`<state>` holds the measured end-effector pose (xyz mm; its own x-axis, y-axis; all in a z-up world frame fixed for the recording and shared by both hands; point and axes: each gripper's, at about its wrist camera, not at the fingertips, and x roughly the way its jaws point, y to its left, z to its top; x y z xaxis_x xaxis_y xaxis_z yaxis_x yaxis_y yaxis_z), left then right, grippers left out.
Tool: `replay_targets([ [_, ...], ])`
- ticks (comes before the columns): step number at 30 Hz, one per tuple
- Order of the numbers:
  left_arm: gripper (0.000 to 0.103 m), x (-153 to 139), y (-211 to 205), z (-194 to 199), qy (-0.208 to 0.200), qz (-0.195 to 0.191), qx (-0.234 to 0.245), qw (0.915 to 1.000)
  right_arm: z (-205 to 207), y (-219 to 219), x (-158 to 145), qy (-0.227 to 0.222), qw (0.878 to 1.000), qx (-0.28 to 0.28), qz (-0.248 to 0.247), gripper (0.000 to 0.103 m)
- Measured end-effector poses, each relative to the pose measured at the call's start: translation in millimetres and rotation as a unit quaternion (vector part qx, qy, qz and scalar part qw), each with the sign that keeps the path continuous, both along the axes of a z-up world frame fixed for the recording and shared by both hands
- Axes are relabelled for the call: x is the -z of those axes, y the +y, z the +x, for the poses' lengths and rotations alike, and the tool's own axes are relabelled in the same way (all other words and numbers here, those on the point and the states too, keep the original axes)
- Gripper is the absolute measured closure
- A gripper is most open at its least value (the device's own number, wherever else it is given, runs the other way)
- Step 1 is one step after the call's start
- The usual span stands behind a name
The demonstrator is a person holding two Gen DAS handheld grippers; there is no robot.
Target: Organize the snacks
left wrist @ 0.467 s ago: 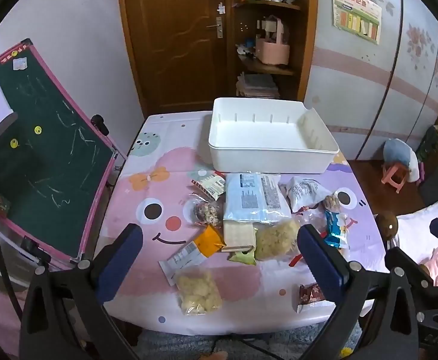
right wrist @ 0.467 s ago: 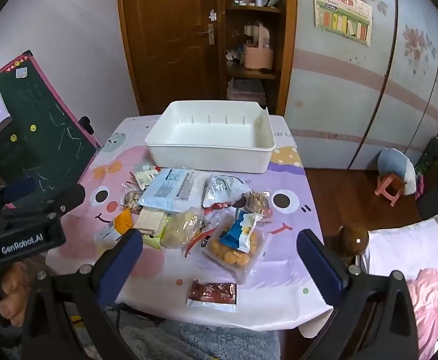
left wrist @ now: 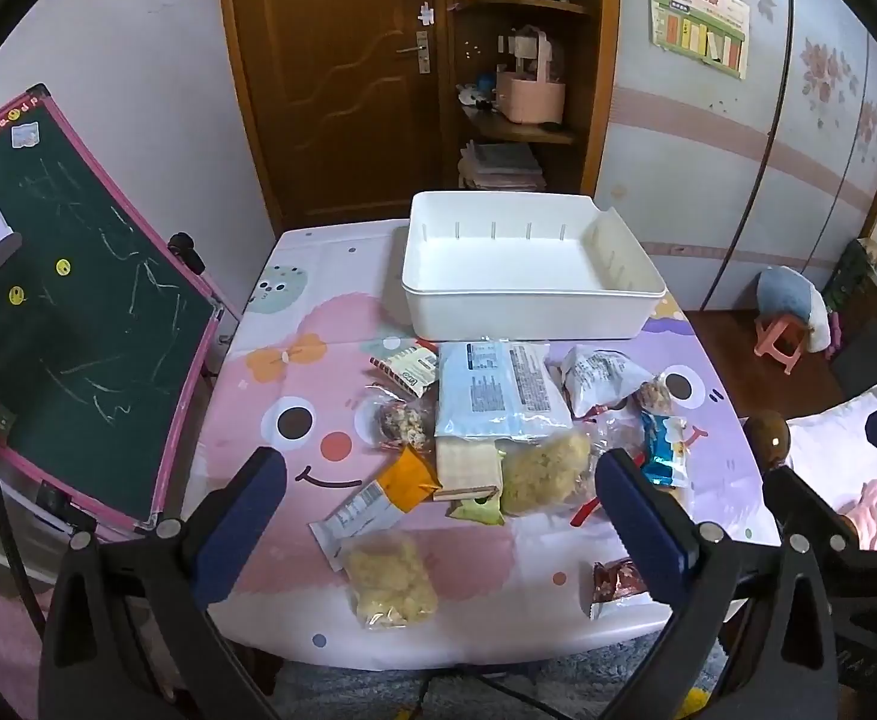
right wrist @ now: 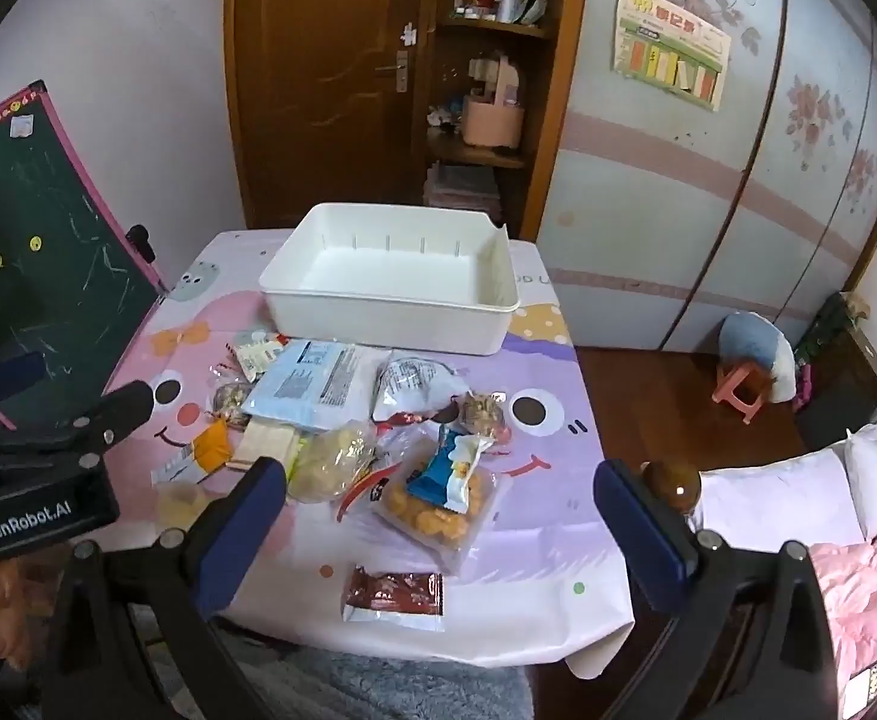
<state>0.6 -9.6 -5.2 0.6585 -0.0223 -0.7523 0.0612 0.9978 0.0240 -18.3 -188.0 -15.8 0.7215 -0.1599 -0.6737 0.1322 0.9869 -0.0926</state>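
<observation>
A table (left wrist: 330, 324) with a pink and purple cartoon cover fills the middle of both views. At its far side stands a white bin (left wrist: 528, 312), with nothing inside that shows. Just near of the bin the snacks lie in a loose heap. The biggest is a pale blue packet (left wrist: 498, 390) lying flat, its far edge just beside the bin's near wall. Right of it sits a white crinkled bag (left wrist: 597, 378). Near of the blue packet lie a clear bag of pale yellow puffs (left wrist: 543, 471) and a tan wafer pack (left wrist: 465, 468). A clear bag of orange snacks (right wrist: 432, 507) lies further right, with a small blue and white packet (right wrist: 447, 468) on top of it. A second clear bag of yellow pieces (left wrist: 390, 582) sits alone toward the near left edge, and a dark red packet (right wrist: 393, 594) alone at the near right edge.

The left gripper (left wrist: 438, 516) and right gripper (right wrist: 438, 516) both hang above the near edge, jaws spread wide, nothing between them.
</observation>
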Motion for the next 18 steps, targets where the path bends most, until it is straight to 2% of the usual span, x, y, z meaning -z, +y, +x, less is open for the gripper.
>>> replay_targets([
  [18, 0.001, 3.6, 0.5, -5.5, 0.011, -0.010, 0.014, 0.9998, -5.0, -1.3, 2.2, 0.000, 1.000, -0.003, 0.030, 0.001],
])
